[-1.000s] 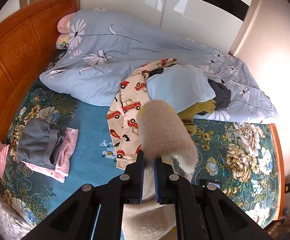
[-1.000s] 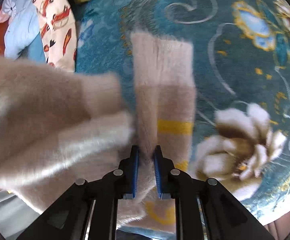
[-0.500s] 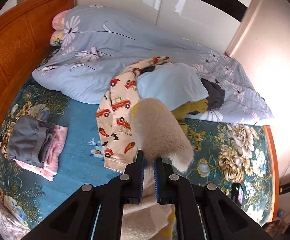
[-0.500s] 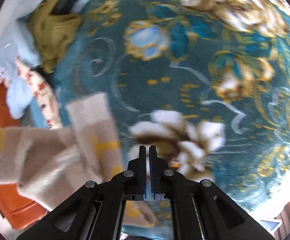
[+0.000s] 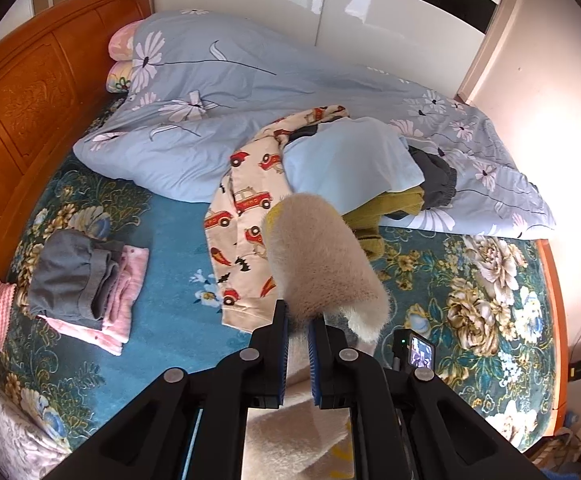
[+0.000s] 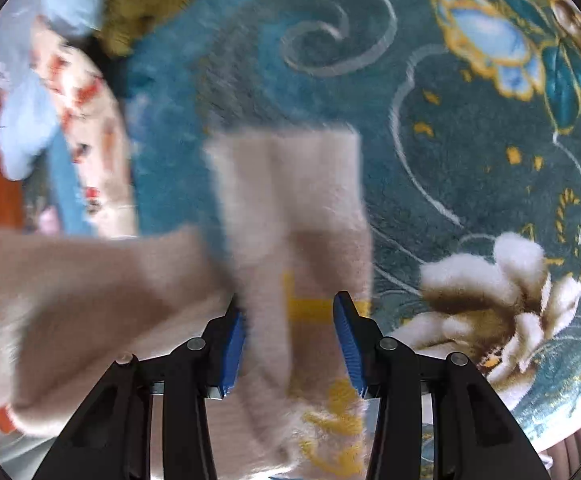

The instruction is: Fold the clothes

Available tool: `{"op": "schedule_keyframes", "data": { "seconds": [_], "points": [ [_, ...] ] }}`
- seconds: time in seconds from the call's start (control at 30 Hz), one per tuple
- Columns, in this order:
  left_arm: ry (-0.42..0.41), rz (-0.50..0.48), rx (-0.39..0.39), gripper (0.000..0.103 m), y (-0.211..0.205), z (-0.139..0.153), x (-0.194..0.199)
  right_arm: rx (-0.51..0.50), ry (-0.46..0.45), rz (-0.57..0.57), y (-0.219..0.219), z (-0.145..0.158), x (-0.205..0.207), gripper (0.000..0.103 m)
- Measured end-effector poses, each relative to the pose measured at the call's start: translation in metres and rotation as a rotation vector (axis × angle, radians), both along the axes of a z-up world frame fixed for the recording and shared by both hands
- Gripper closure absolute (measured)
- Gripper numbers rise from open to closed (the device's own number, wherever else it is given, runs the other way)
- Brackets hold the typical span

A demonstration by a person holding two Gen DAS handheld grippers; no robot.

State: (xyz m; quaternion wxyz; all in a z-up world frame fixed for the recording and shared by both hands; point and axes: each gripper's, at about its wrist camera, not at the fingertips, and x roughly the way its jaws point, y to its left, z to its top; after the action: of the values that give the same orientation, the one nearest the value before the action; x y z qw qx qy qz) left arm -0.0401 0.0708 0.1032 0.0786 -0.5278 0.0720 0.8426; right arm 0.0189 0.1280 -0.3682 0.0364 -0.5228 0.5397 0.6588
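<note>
The left gripper was clamped on a fluffy beige fleece garment with yellow stripes, soft, light and floppy, above the floral bedspread's near edge, while the right gripper gaped around its dangling part, best pinched at the hem.

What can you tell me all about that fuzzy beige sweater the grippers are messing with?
The fuzzy beige sweater looks soft and hairy, like plush knit, with yellow markings near its lower part. One fold of it is pinched in the left gripper and stands up in a rounded hump above the fingers. In the right wrist view a long folded strip lies flat on the teal flowered bedspread, between the open fingers of the right gripper. That view is blurred, so finer detail is unclear.
</note>
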Motion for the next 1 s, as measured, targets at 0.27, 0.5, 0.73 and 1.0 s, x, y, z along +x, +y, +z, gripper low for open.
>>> {"op": "schedule_keyframes", "data": {
  "seconds": [0.27, 0.5, 0.73, 1.0],
  "points": [
    [0.053, 0.002, 0.069, 0.094, -0.004, 0.018, -0.008, 0.016, 0.083, -0.167, 0.042, 0.020, 0.061, 0.095],
    [0.185, -0.038, 0.207, 0.094, 0.009, 0.071, -0.022, 0.186, 0.242, -0.493, 0.144, 0.098, 0.162, 0.095],
    [0.198, 0.019, 0.307, 0.094, -0.021, 0.081, -0.021, 0.386, 0.323, -0.757, 0.192, 0.169, 0.264, 0.095],
    [-0.061, 0.258, 0.186, 0.094, -0.094, -0.036, -0.030, 0.222, 0.070, -0.780, 0.164, 0.066, 0.308, 0.095]
  ]
}}
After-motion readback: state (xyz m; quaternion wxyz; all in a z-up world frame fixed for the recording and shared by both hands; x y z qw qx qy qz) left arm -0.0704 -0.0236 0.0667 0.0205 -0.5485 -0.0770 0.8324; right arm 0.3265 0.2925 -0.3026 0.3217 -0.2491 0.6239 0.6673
